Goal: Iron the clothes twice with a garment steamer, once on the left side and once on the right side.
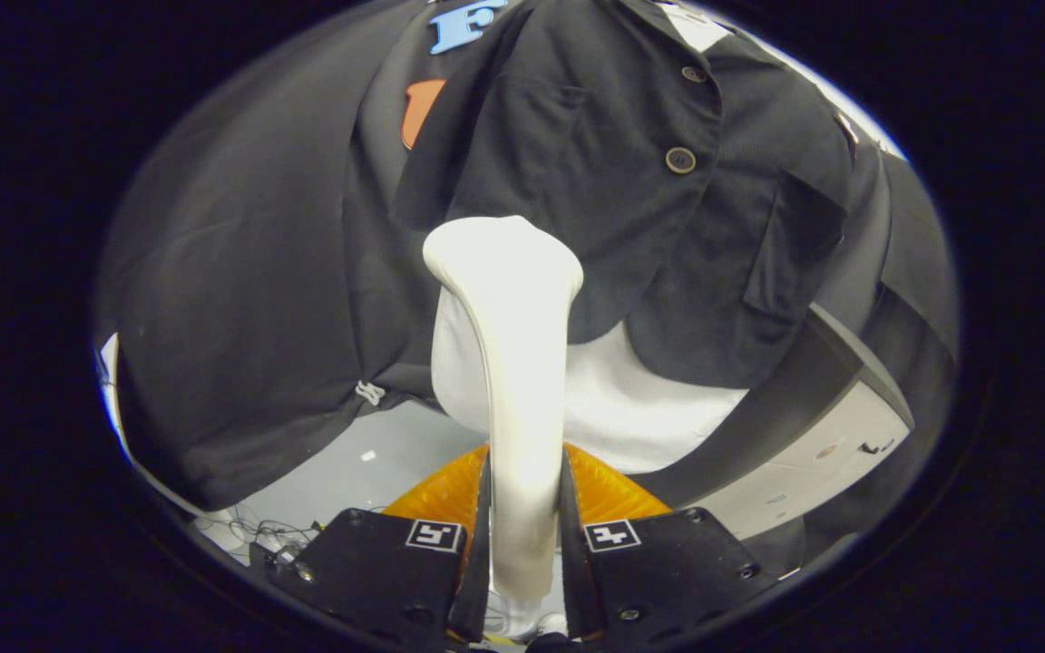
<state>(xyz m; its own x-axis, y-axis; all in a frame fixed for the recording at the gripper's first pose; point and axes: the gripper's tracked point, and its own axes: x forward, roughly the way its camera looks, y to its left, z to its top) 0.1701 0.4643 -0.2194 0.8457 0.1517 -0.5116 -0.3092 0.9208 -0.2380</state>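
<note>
Clamped between the two fingers of the hand-held gripper [525,544] is the white handle of the garment steamer [513,363]; both fingers press on its sides, so the grip looks firm. From the fingers the steamer rises toward twelve o'clock and flares into a broad head whose top sits against the lower hem of the garment.

Going by size, the dark jacket [613,181] comes first. It hangs beyond the steamer and spreads from about ten o'clock round to two o'clock of the steamer head, with a front panel at one o'clock carrying a row of buttons [679,160] and a patch pocket at three o'clock. A white garment [640,408] shows beneath the jacket's hem, just behind the steamer's neck. At nine o'clock of the steamer hangs a wide fold of black cloth [241,299], which I take to be the booth's drape. A pale box-like unit [813,462] stands at four o'clock, and an orange ribbed part [445,490] peeks out either side of the handle just above the fingers.

As I judge it, a pass is in hand: the head is low, near the hem, left of the button line, which suggests work on one side of the front. Which pass this is cannot be told. The next move calls for keeping the head flat on the cloth and drawing it steadily along the panel, clear of the buttons.
</note>
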